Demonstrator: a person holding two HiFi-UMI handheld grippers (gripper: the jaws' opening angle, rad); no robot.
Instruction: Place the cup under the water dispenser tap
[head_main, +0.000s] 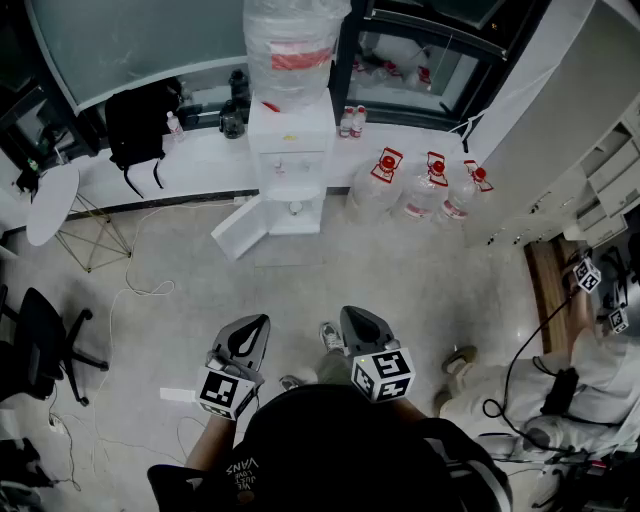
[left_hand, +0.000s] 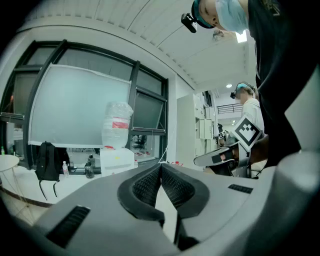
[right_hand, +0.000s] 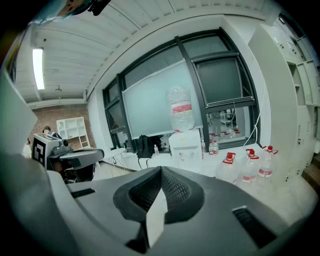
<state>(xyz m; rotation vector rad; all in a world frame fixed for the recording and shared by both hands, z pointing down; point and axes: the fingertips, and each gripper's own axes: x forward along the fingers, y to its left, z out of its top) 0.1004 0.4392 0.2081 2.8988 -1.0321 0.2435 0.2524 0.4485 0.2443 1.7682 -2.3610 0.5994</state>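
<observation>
both left gripper (head_main: 252, 332) and right gripper (head_main: 360, 328) are closed empty, so we risk reaching the twelve o'clock water dispenser (head_main: 291, 152) cupless.

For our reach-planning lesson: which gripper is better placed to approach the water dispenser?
The right gripper, narrowly: like the left gripper it is shut, empty and far off, but the white water dispenser has its open lower door jutting leftward.

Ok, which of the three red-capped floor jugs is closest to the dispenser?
The leftmost jug in the head view, beside the dispenser; the middle jug and right jug stand farther right.
</observation>
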